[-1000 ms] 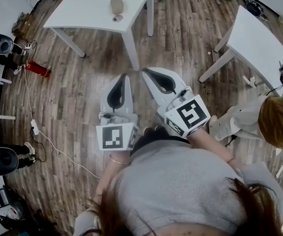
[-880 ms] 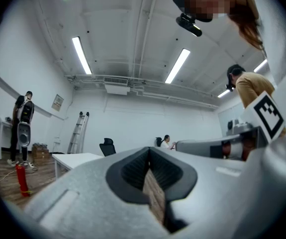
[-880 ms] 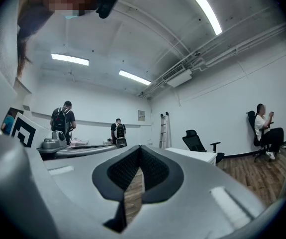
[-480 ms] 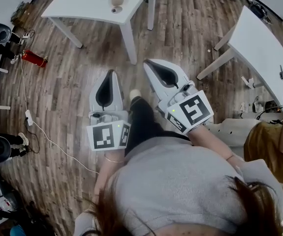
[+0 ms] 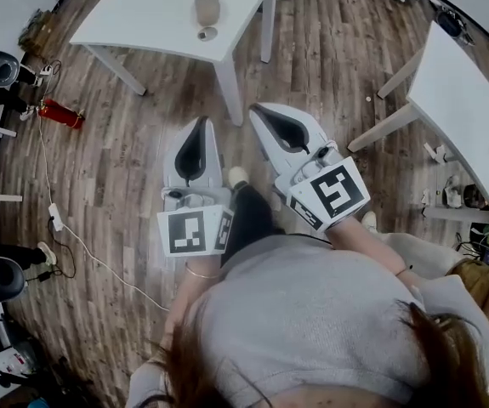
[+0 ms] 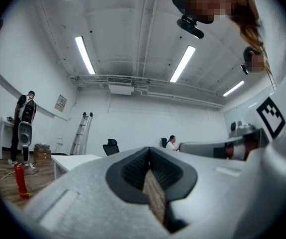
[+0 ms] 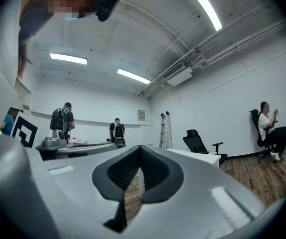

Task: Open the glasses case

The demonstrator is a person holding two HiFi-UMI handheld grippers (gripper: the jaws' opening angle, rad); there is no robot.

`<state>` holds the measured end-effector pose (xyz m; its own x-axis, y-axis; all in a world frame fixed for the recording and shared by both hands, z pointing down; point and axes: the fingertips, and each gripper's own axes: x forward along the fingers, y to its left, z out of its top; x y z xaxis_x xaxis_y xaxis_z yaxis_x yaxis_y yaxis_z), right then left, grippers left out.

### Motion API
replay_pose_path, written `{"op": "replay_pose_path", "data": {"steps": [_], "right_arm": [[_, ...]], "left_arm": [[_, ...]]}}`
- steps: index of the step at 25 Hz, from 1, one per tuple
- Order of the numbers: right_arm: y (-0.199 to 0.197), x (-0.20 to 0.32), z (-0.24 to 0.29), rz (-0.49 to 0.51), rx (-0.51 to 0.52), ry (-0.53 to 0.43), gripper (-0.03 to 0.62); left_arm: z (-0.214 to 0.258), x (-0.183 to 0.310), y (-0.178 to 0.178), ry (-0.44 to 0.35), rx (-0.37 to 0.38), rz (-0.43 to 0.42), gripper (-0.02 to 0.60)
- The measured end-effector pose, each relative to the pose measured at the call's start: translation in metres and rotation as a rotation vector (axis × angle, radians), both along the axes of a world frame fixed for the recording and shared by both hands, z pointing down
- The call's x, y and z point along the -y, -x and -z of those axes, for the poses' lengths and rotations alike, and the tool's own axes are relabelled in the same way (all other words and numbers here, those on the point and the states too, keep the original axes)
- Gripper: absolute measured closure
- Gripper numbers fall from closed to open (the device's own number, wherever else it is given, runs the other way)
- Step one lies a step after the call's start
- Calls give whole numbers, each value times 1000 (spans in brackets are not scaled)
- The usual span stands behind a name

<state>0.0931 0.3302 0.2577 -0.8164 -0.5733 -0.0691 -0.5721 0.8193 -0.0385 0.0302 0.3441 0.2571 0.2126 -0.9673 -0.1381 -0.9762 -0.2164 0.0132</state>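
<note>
From the head view, the glasses case (image 5: 207, 8), a beige oval, lies on the far white table (image 5: 142, 15), with a small round object (image 5: 207, 33) just near of it. Both grippers are held over the wooden floor (image 5: 116, 160), well apart from that table. The left gripper (image 5: 200, 123) and right gripper (image 5: 255, 109) sit side by side, pointing toward the table.

In the left gripper view, its fingers (image 6: 133, 171) are pressed together with nothing between them. The table's edge shows at the left, and a ladder (image 6: 81, 133) leans on the far wall. The case cannot be made out.

In the right gripper view, its fingers (image 7: 152, 168) are likewise together and empty. An office chair (image 7: 200, 142) stands beyond the table.
</note>
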Motion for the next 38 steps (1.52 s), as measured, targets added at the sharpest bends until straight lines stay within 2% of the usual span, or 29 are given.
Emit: {"op": "replay_pose_path", "data": {"steps": [7, 17, 28, 38], "right_arm": [[33, 78, 0, -21, 1, -5, 591], [69, 191, 12, -112, 13, -21, 591], [86, 231, -13, -157, -8, 40, 591], [101, 283, -13, -139, -7, 24, 591]], "left_arm": [[3, 84, 27, -5, 1, -43, 581], [12, 198, 69, -6, 13, -125, 581], [-15, 243, 90, 49, -24, -164, 581], [-18, 293, 106, 49, -11, -143, 581]]}}
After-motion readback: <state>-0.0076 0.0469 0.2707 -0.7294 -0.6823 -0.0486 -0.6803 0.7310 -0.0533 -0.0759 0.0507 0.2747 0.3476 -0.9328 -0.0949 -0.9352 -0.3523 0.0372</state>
